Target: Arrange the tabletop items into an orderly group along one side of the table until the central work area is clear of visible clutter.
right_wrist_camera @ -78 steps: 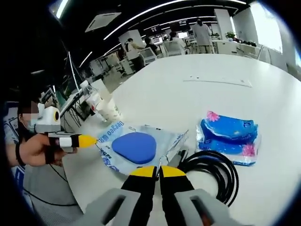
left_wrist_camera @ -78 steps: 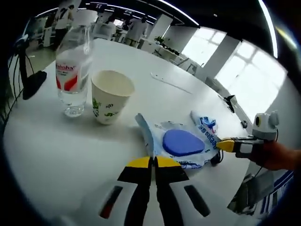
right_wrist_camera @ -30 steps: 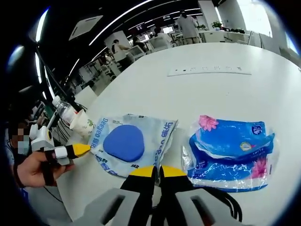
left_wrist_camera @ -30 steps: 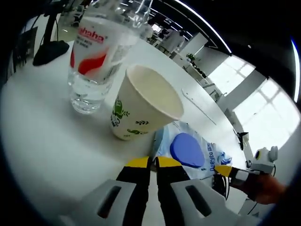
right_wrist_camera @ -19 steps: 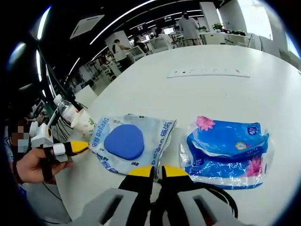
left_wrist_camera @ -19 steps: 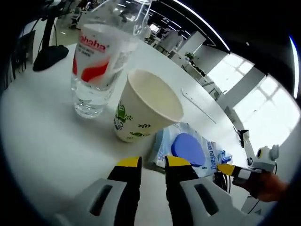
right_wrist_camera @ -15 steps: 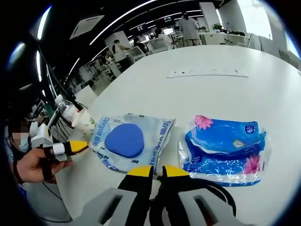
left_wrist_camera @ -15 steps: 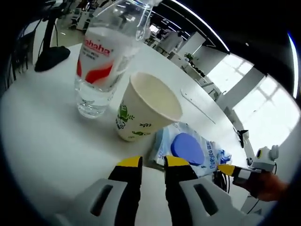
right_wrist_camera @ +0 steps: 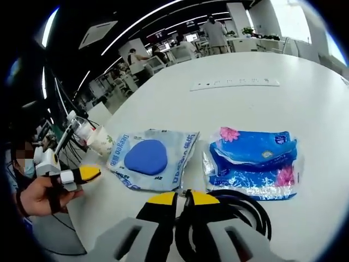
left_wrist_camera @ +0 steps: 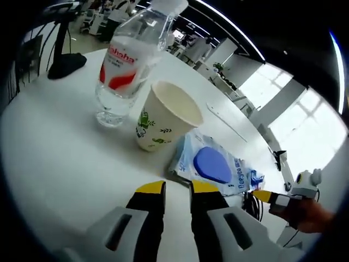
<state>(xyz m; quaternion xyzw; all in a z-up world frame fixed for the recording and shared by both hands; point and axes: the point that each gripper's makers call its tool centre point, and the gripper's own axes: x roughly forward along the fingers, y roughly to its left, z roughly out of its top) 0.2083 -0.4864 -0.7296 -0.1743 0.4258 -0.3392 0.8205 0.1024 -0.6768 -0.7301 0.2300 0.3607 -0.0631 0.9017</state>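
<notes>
- On the white desk (left_wrist_camera: pixel 54 153), a water bottle (left_wrist_camera: pixel 126 65), a paper cup (left_wrist_camera: pixel 162 123) and a wet-wipe pack (left_wrist_camera: pixel 211 166) sit close together — the pack just beside the cup's base.
- Beside the wipes lies a blue tissue pack (right_wrist_camera: pixel 253 155), with a black cable coil (right_wrist_camera: pixel 242 215) at its near edge.
- The left gripper (left_wrist_camera: pixel 177 188) hovers short of the wipes, its jaws slightly spread, holding nothing.
- The right gripper (right_wrist_camera: pixel 182 197) has its jaws nearly together over the coil; whether they pinch the cable I cannot tell.
- The wipe pack looks soft, light and slippery — likely best pinched by a crimped edge, not the domed lid.
</notes>
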